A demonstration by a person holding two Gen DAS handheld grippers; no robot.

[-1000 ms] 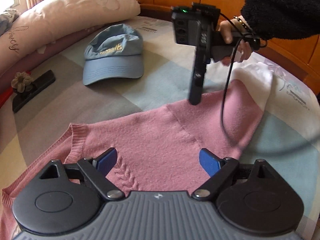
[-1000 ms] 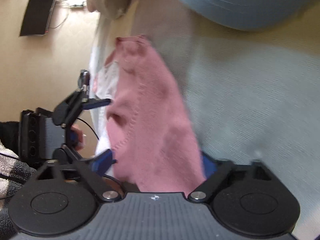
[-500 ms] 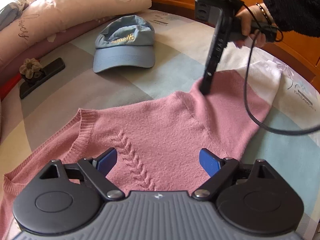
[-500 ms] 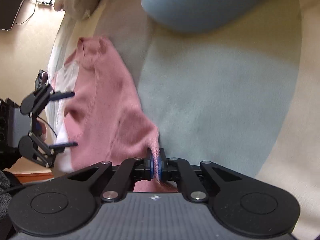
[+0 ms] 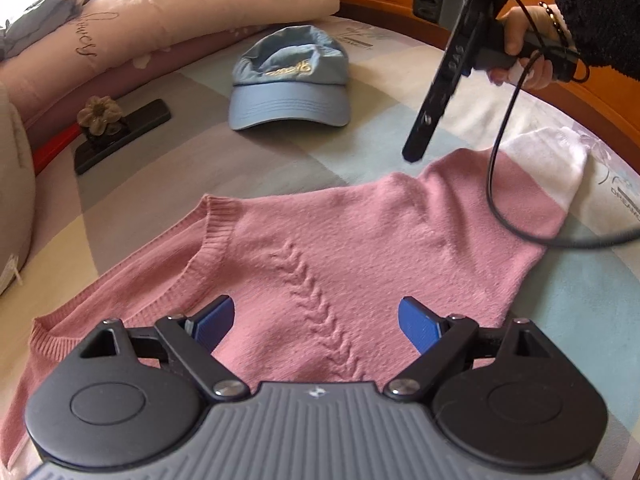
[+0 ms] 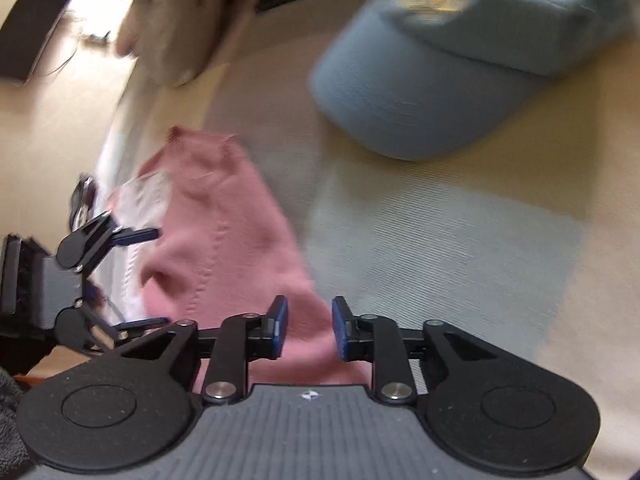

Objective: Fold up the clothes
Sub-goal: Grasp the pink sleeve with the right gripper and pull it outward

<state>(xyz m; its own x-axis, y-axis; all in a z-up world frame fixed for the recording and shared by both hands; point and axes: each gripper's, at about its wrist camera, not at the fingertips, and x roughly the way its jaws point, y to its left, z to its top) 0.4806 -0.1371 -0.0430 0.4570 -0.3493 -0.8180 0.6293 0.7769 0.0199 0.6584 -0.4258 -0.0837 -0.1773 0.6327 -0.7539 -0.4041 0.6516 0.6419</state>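
While the pink sweater (image 5: 360, 248) lies spread flat on the checked bedspread (image 5: 200, 168), left wrist view: the left gripper (image 5: 316, 322) hovers over the sweater's lower middle, jaws spread wide, nothing between the blue pads, braid stitch running down between them. Ribbed neckline sits at the sweater's left, one sleeve runs off to its lower left. At the sweater's far right edge a white garment (image 5: 560, 160) peeks out from under it. The right gripper (image 5: 414, 156) hangs just above the sweater's upper edge, tip clear of the knit, held by a hand (image 5: 520, 48) in a dark fuzzy sleeve, cable drooping across the sweater's right side. Blue cap (image 5: 288, 80) lies well beyond the sweater, a dark flat thing with a flower ornament (image 5: 96, 112) off to the sweater's far left.

Right wrist view, blurred: the right gripper (image 6: 308, 328) has its jaws parted a little, having just been opening. Sweater fabric shows in the gap below them but the pads do not press on it, so it looks let go. The left gripper (image 6: 140, 280) sits to the sweater's left, fingers wide. Cap (image 6: 440, 80) above and right of the sweater.

Step, my read: smoothing and laying out the sweater, the pinch at its top edge just let go; no fold made yet. Next move likely calls for both grippers to pinch one side or sleeve at two points and carry it across toward the braid line, keeping the cable off the knit.
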